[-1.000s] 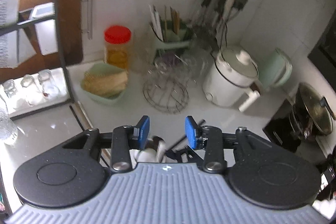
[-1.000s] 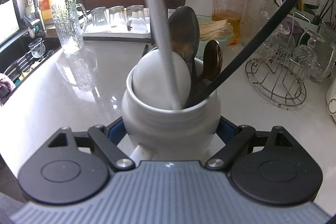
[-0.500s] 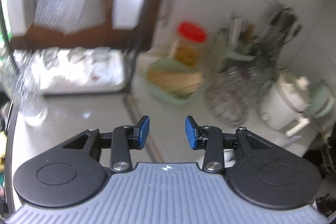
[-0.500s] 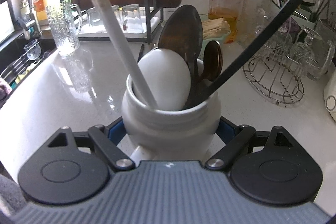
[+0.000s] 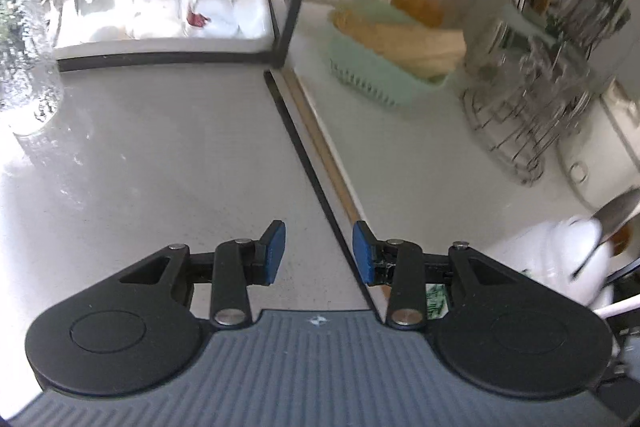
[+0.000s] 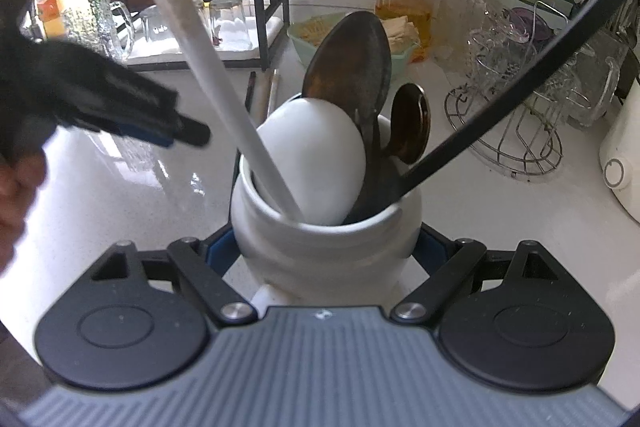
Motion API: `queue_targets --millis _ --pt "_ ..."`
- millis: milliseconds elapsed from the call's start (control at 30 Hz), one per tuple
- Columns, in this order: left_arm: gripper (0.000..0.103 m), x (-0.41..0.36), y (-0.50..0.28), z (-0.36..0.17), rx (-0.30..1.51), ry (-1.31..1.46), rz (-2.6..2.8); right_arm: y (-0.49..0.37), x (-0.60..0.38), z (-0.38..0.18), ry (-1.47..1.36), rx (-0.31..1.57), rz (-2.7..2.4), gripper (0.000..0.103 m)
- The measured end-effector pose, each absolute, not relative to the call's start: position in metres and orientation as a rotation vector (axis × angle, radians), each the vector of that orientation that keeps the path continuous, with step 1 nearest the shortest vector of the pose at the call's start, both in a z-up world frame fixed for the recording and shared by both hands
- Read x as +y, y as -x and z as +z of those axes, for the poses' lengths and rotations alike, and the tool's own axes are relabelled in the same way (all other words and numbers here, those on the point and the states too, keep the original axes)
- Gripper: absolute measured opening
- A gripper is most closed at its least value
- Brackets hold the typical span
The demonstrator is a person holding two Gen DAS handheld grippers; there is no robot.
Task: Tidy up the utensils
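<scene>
Chopsticks (image 5: 320,155) | between left fingers (image 5: 274,253) (seemingly untouched) | crock (image 6: 326,235) clamped right

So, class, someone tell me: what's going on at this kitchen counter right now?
A person is tidying utensils with a pair of tongs in each hand. The right tongs are clamped around a white crock that holds a white ladle, dark spoons and a black handle. The left tongs are open and empty above the chopsticks lying loose on the counter, seemingly the next pick.
</scene>
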State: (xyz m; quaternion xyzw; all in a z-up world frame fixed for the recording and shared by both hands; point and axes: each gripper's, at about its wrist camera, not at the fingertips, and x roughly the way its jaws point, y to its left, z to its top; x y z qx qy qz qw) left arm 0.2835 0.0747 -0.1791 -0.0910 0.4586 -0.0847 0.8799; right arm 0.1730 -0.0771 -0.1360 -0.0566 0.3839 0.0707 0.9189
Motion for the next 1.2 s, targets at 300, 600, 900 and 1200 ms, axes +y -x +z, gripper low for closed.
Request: queue_targets --millis 300,600,900,1200 --pt "0.041 0.038 -0.286 -0.199 0.910 -0.017 -0.182 -0.174 -0.079 -0.137 0.109 0.785 0.143 0.091" --pt "0.023 0.018 -0.292 -0.208 0.933 -0.117 -0.172 -0.171 -0.080 -0.137 0.106 0.783 0.145 0.091" --pt "0.006 0.025 -0.283 -0.206 0.947 -0.117 -0.117 -0.173 -0.079 -0.137 0.108 0.790 0.143 0.091" --pt "0.004 0.053 -0.249 -0.201 0.991 -0.028 -0.099 -0.175 -0.076 -0.137 0.104 0.797 0.122 0.091"
